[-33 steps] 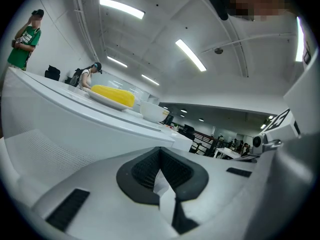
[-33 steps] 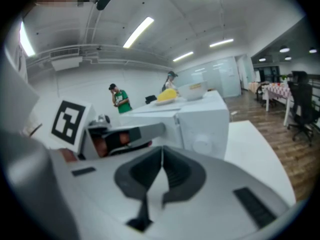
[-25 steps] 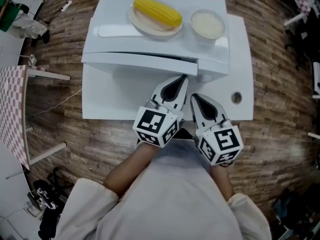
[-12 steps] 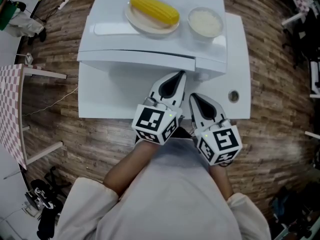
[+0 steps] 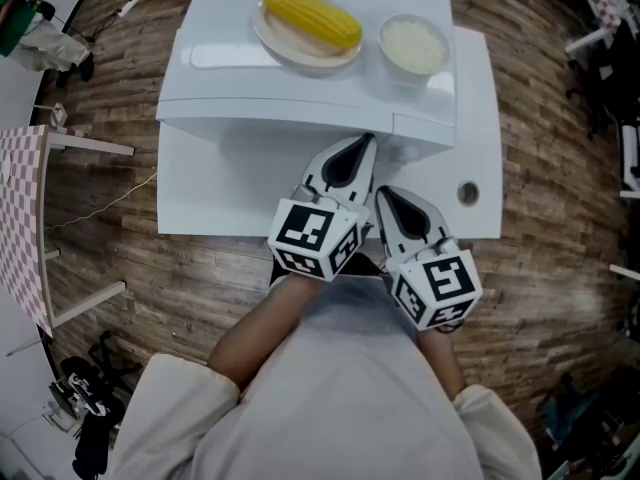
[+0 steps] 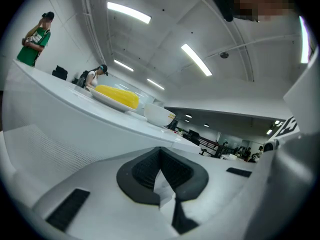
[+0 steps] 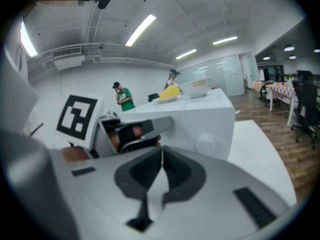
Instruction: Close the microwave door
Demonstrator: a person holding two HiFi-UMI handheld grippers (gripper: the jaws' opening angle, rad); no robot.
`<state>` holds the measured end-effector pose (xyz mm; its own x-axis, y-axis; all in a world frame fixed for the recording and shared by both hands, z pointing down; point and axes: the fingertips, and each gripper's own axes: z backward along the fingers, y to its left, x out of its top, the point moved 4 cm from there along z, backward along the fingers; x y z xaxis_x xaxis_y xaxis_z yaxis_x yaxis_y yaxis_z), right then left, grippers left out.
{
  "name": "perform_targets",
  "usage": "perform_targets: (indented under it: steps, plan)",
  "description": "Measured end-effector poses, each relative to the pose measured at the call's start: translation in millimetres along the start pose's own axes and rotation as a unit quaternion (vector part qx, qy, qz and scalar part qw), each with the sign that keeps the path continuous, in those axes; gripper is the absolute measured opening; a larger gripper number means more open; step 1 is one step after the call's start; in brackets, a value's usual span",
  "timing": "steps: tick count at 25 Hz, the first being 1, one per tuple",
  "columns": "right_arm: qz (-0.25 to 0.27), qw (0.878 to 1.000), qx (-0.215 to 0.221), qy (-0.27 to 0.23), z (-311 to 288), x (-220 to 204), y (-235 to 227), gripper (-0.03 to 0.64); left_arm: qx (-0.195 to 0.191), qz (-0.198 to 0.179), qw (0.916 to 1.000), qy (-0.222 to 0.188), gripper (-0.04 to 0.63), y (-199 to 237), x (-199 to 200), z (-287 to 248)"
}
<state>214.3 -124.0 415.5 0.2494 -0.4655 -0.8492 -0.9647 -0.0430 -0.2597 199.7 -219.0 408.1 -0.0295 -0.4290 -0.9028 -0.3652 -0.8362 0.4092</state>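
Bare white table point(image 5: 215, 203) open from 8 to 10 o'clock of the two tools, its front edge right at the person's wrists. A narrower free strip at 2 o'clock, carrying a small round fitting point(image 5: 467, 192). Wooden floor point(image 5: 560, 268) beyond at 3 and 9 o'clock, with a checked table point(image 5: 20, 218) well apart at 9.

On the left gripper point(image 5: 362, 144), jaws pressed together, nothing between the pads. Tip up at 12 o'clock, at the front of the microwave door point(image 5: 270, 120) near its right end; actual contact not certain. On the right gripper point(image 5: 385, 196), jaws likewise together and empty. Just beside the left one, at its 4 o'clock, tip short of the front and aimed toward the knob point(image 7: 205, 145).

White microwave point(image 5: 310, 83) at 12 o'clock, topped by a plate point(image 5: 270, 38) of corn point(image 5: 310, 16) at 11 and a bowl point(image 5: 384, 46) at 1. Door almost flush with the body, with its fine mesh window point(image 6: 45, 139) close at 9 o'clock in the left gripper view.
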Motion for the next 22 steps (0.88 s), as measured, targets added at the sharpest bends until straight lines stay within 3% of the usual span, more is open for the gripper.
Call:
perform_targets:
  steps: [15, 18, 22]
  plan:
    - [-0.004, 1.0, -0.015, -0.019, 14, 2, -13, 0.023, -0.023, 0.005, 0.9995, 0.02, 0.02, -7, -2, 16]
    - [-0.006, 1.0, -0.003, -0.029, 19, 8, -11, 0.023, -0.039, 0.022, 0.9988, 0.021, 0.02, -15, 2, 22]
    - [0.003, 0.999, 0.023, -0.027, 22, 9, -10, 0.021, -0.056, 0.018, 0.998, 0.024, 0.02, -27, 5, 28]
